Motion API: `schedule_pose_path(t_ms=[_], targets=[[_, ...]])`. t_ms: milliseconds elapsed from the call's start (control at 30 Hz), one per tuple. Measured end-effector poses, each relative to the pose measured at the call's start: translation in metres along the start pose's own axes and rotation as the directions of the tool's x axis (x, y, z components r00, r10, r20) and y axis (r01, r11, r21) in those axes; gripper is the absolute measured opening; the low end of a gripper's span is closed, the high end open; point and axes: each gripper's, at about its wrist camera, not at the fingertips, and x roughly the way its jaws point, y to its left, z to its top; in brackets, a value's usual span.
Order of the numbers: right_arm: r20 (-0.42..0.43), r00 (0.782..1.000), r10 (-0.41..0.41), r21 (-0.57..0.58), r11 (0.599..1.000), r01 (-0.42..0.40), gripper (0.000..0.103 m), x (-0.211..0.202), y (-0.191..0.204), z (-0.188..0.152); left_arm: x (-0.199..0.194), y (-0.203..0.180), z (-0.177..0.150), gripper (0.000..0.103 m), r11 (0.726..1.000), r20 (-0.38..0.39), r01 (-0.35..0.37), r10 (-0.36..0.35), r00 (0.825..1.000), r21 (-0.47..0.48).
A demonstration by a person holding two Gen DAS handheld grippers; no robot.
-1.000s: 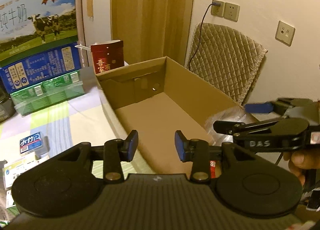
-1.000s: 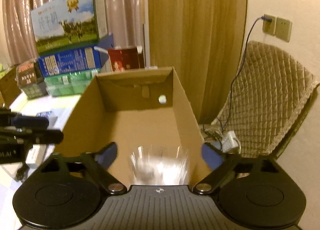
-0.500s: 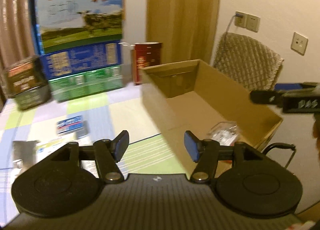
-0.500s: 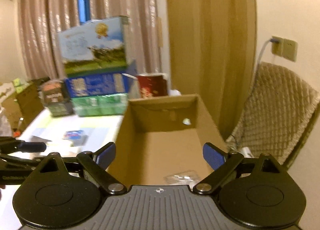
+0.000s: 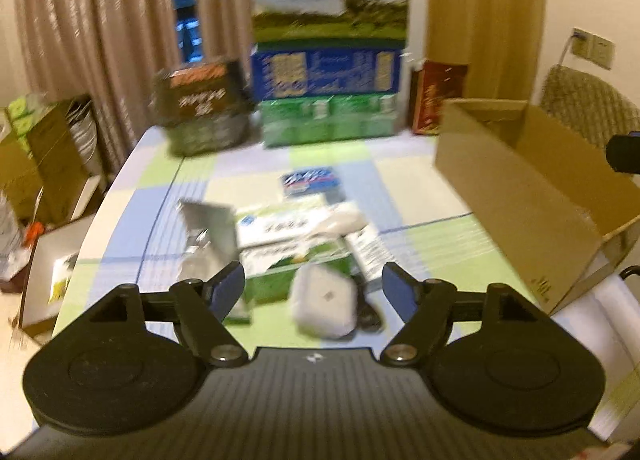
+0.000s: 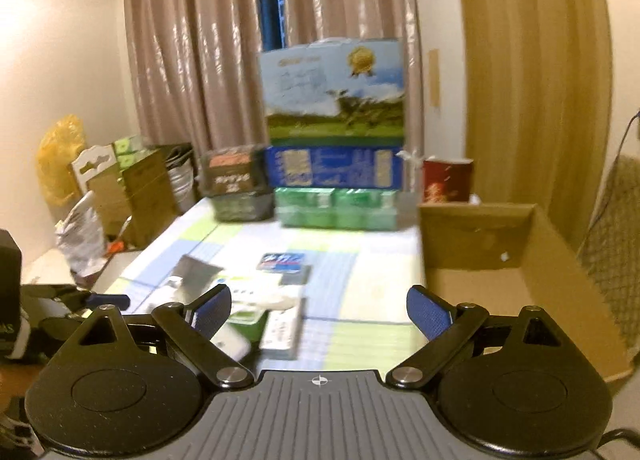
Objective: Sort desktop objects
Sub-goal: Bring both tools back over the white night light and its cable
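My left gripper [image 5: 314,290] is open and empty above a pile of small items on the table: a white rounded case [image 5: 324,306], a green-and-white box [image 5: 296,260], a white packet [image 5: 276,226], a silver pouch [image 5: 208,228] and a blue card [image 5: 310,180]. The open cardboard box [image 5: 516,196] stands to the right. My right gripper [image 6: 320,310] is open and empty, facing the same pile [image 6: 256,300], with the cardboard box [image 6: 516,272] on its right. The left gripper [image 6: 80,300] shows at the right wrist view's left edge.
Stacked milk cartons [image 5: 330,56], a dark snack box [image 5: 200,100] and a red box [image 5: 438,96] line the table's far edge before curtains. Cardboard boxes and bags [image 6: 120,196] stand on the floor at left. A quilted chair [image 5: 588,108] is behind the cardboard box.
Both grippers have swung left, away from the cardboard box and toward the pile on the table. The left gripper's jaws have opened wider. The clear packet released earlier stays in the box.
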Motion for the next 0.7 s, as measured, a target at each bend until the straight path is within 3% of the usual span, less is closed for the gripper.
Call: schedule_pose_path(t_ms=[233, 433, 700], targets=[[-0.076, 0.997, 0.003, 0.012, 1.0, -0.002, 0.092, 0.034, 0.025, -0.013, 0.007, 0.025, -0.026, 0.072, 1.0, -0.036, -0.013, 0.012, 0.999, -0.022], [-0.131, 0.991, -0.02, 0.025, 0.999, 0.024, 0.092, 0.064, 0.035, -0.033, 0.018, 0.044, -0.036, 0.072, 0.995, -0.068, 0.01, -0.017, 0.998, -0.103], [-0.174, 0.984, -0.037, 0.046, 0.998, 0.046, 0.091, 0.101, 0.036, -0.054, 0.033, 0.037, -0.041, 0.071, 0.999, -0.105, -0.011, 0.006, 0.995, -0.047]])
